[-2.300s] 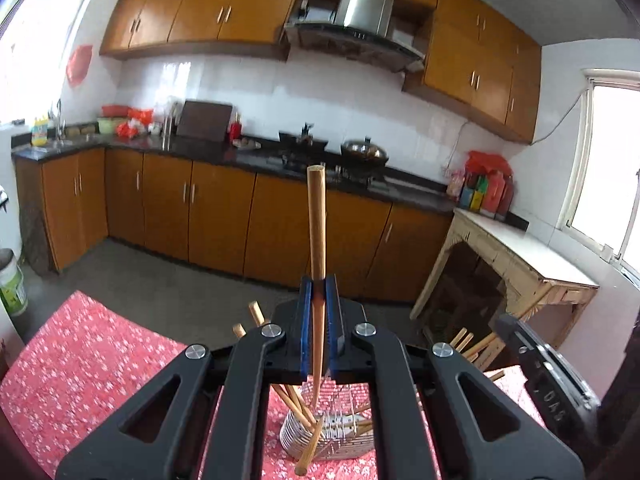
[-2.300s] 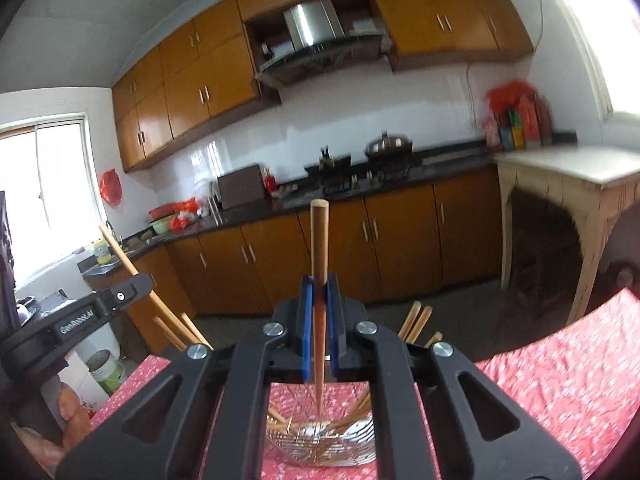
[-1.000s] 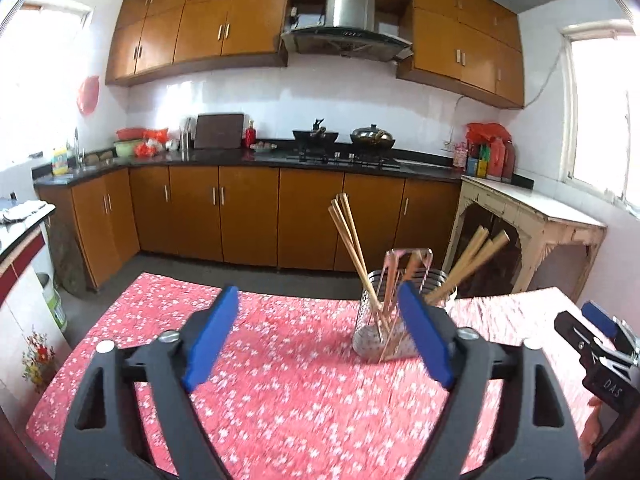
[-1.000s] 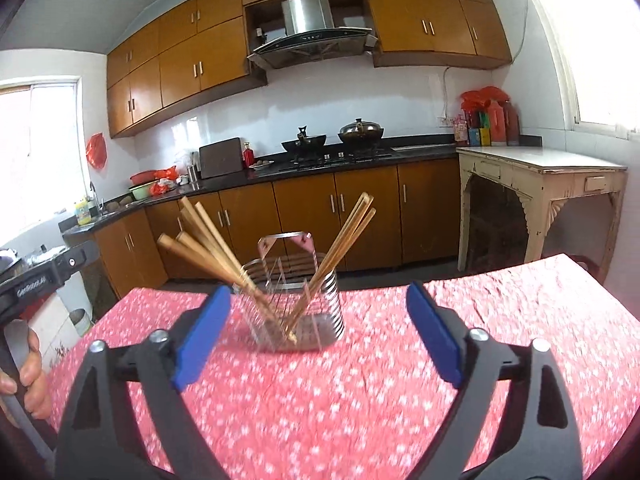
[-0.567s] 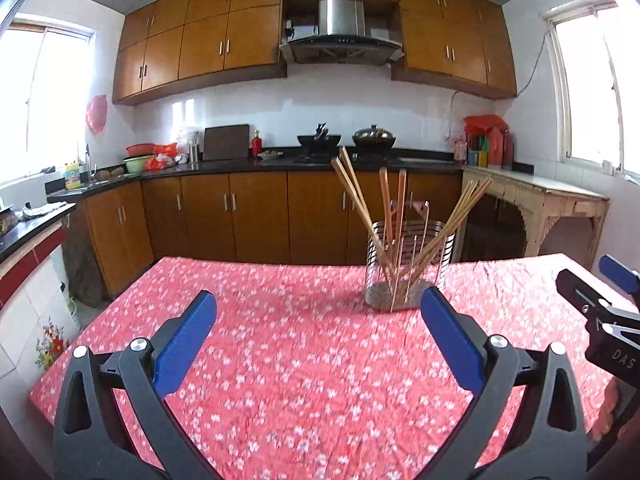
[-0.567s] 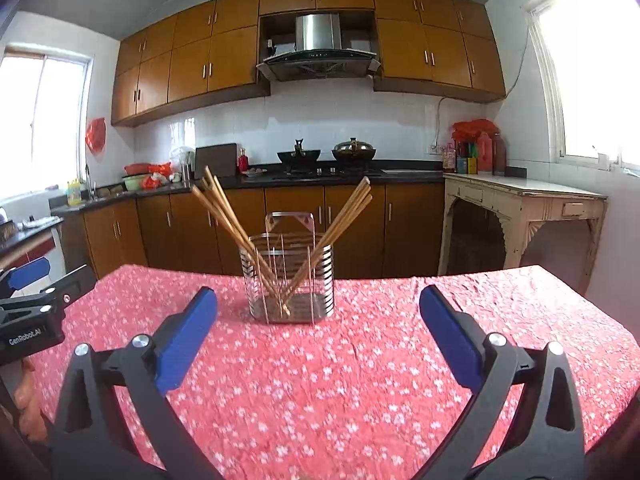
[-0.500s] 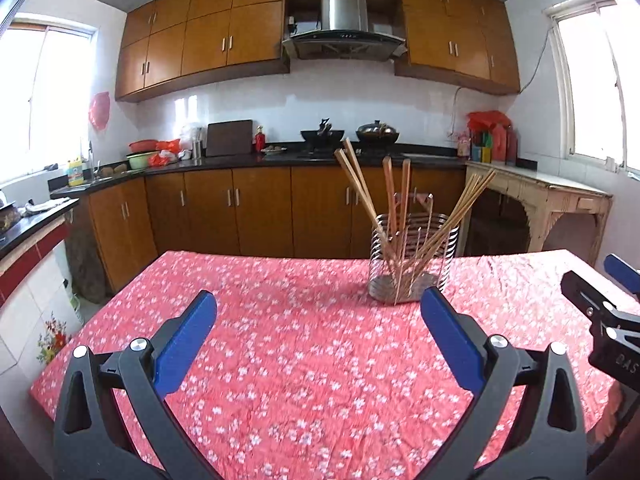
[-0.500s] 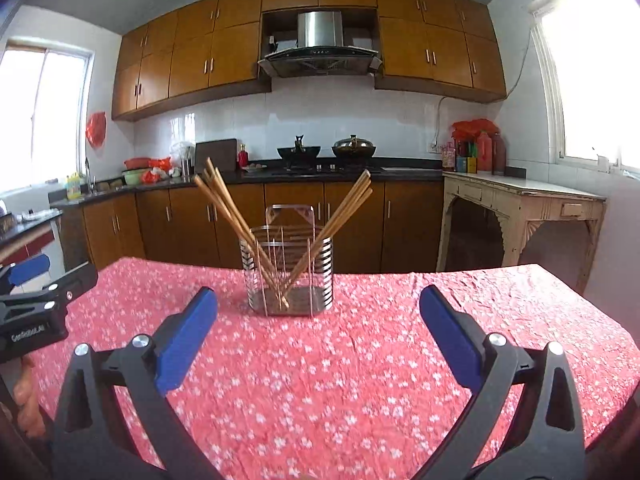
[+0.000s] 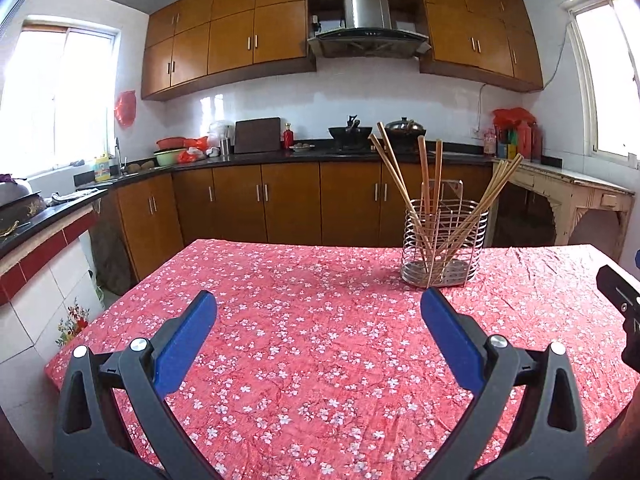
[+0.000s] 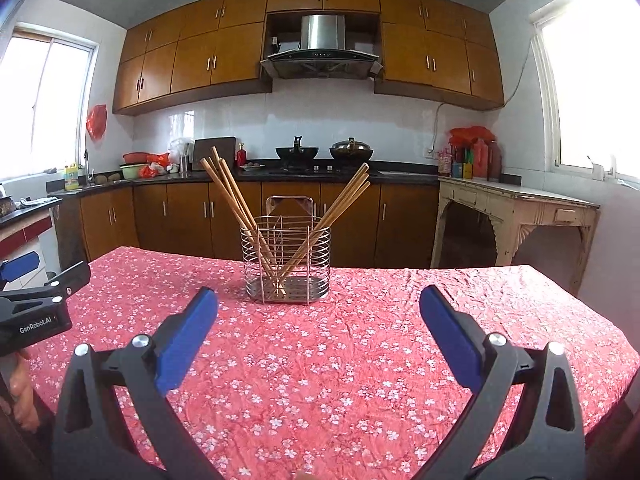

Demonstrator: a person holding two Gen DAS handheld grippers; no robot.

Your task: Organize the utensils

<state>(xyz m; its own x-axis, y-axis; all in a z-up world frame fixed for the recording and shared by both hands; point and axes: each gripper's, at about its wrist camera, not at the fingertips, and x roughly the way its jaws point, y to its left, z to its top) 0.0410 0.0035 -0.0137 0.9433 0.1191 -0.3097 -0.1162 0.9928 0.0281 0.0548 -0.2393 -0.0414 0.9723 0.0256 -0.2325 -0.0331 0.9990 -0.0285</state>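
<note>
A wire utensil holder [image 9: 444, 240] stands on the red flowered tablecloth [image 9: 304, 340], with several wooden chopsticks [image 9: 400, 178] leaning in it. In the right wrist view the holder [image 10: 286, 258] sits ahead at centre, chopsticks [image 10: 236, 200] fanned left and right. My left gripper [image 9: 318, 300] is open and empty, well short of the holder and to its left. My right gripper [image 10: 318, 294] is open and empty, facing the holder from the near side. Each gripper shows at the edge of the other's view.
The table [image 10: 500, 320] ends at a far edge behind the holder and at a left edge [image 9: 120, 300]. Brown kitchen cabinets [image 9: 280, 200] and a counter with pots run along the back wall. A pale wooden side table [image 10: 520, 208] stands at the right.
Both grippers were shut on a chopstick over the holder 2.3 s ago. They have let go, opened wide and drawn back from the holder; the chopsticks now stand in it.
</note>
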